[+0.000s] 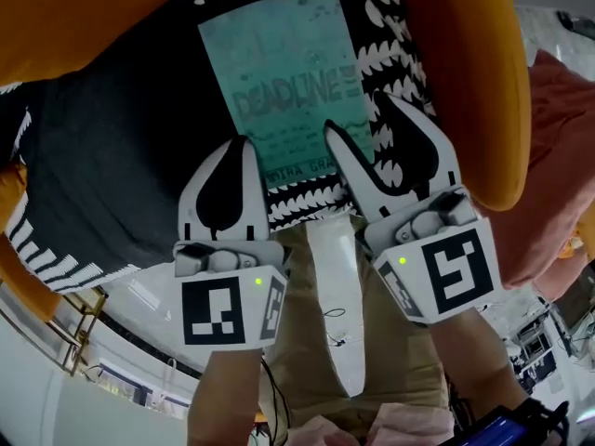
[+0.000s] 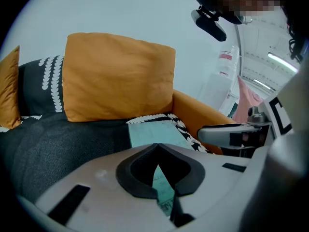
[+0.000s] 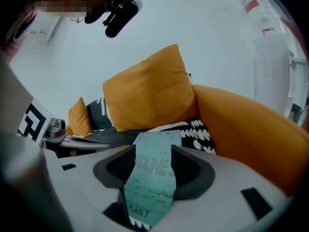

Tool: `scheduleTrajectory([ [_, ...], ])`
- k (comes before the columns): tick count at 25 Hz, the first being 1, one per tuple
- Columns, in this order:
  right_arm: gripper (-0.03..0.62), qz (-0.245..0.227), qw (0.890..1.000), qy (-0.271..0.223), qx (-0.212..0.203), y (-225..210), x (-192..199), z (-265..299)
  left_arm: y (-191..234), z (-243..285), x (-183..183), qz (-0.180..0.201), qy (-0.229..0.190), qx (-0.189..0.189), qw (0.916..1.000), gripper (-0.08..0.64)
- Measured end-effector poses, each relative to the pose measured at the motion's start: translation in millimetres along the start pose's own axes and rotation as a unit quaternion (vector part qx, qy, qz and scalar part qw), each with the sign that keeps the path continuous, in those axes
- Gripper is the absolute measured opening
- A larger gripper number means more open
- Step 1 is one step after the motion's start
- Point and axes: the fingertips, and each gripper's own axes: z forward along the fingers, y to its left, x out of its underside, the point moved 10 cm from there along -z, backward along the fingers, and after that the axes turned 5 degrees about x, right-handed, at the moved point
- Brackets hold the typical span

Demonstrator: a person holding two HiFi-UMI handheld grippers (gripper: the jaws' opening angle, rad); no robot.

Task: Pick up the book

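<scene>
Left gripper (image 1: 244, 143): nearest, jaws closed tip to tip with nothing between them — by the book's lower left edge.
Right gripper (image 1: 361, 114): jaws wide apart above the book's lower right corner, gripping nothing.
Book (image 1: 279, 72): teal cover, lying flat on a black-and-white patterned cloth (image 1: 395, 35).
Sofa seat (image 1: 112, 156): dark grey — orange arm (image 1: 479, 82) at right.
Cushion (image 2: 116, 76): orange, upright at the back.
</scene>
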Motion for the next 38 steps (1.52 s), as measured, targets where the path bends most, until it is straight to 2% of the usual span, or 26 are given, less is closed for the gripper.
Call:
scheduleTrajectory([
  [6, 0.235, 0.004, 1.000, 0.013, 0.003, -6, 13, 7, 16, 20, 24, -0.012, 0.023, -0.011, 0.9996, 0.011],
  [17, 0.236, -0.003, 1.000, 0.025, 0.007, -10, 17, 14, 26, 38, 45, -0.022, 0.044, -0.012, 0.9987, 0.011],
  [22, 0.245, -0.010, 0.999, 0.034, 0.004, -11, 16, 15, 24, 42, 48, -0.013, 0.051, -0.013, 0.9985, 0.011],
  [24, 0.252, -0.012, 0.999, 0.035, 0.003, -13, 15, 15, 26, 42, 48, -0.030, 0.053, -0.022, 0.9979, 0.011],
  [29, 0.274, -0.005, 0.999, 0.044, -0.001, -12, 15, 18, 39, 35, 54, -0.101, 0.047, -0.038, 0.9931, 0.011],
  [33, 0.307, 0.023, 0.998, 0.064, -0.012, -10, 21, 27, 46, 35, 53, -0.131, 0.046, -0.040, 0.9895, 0.011],
  [38, 0.329, 0.056, 0.995, 0.080, -0.030, -6, 32, 36, 62, 29, 57, -0.149, 0.046, -0.049, 0.9865, 0.011],
])
